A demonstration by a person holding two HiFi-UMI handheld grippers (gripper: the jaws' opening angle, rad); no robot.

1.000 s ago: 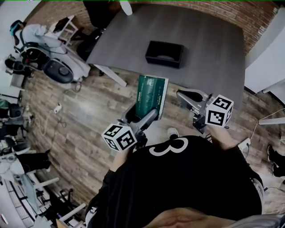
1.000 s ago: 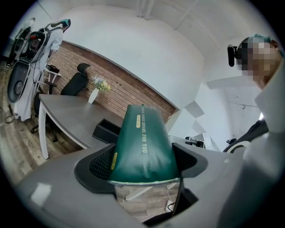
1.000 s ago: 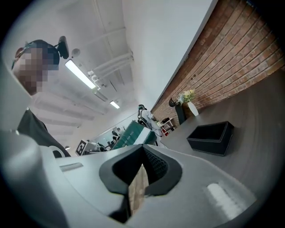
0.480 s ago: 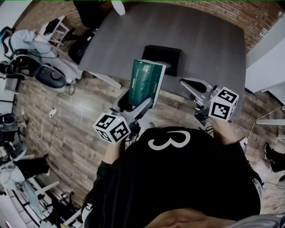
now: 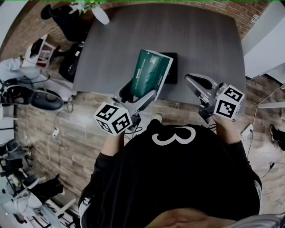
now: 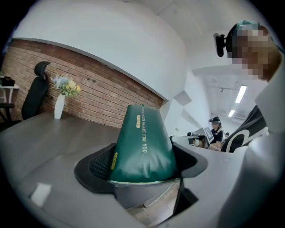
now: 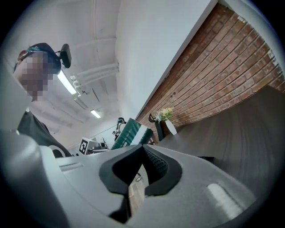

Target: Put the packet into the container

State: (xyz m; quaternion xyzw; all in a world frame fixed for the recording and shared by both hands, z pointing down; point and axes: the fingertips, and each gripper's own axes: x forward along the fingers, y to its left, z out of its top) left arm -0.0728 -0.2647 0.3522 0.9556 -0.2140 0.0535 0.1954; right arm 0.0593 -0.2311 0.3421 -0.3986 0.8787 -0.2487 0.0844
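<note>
A dark green packet (image 5: 149,73) with a white edge stands upright in my left gripper (image 5: 138,91), which is shut on its lower end. In the left gripper view the packet (image 6: 142,142) fills the space between the jaws of this gripper (image 6: 142,167). It hangs over the near part of the grey table (image 5: 200,40) and covers most of the black container (image 5: 173,67), of which only the right side shows. My right gripper (image 5: 190,79) hovers at the table's near edge, right of the packet, shut and holding nothing. In the right gripper view the pads of that gripper (image 7: 143,149) meet, and the packet (image 7: 129,131) shows to the left beyond them.
A white vase with flowers (image 5: 100,13) stands at the table's far left corner, with a black office chair (image 5: 67,22) beside it. A brick wall runs behind the table. Wooden floor with chairs and equipment (image 5: 26,93) lies to the left.
Both grippers and the person moved forward to the table. The packet went from over the floor to over the table's near part, and now covers most of the container.
</note>
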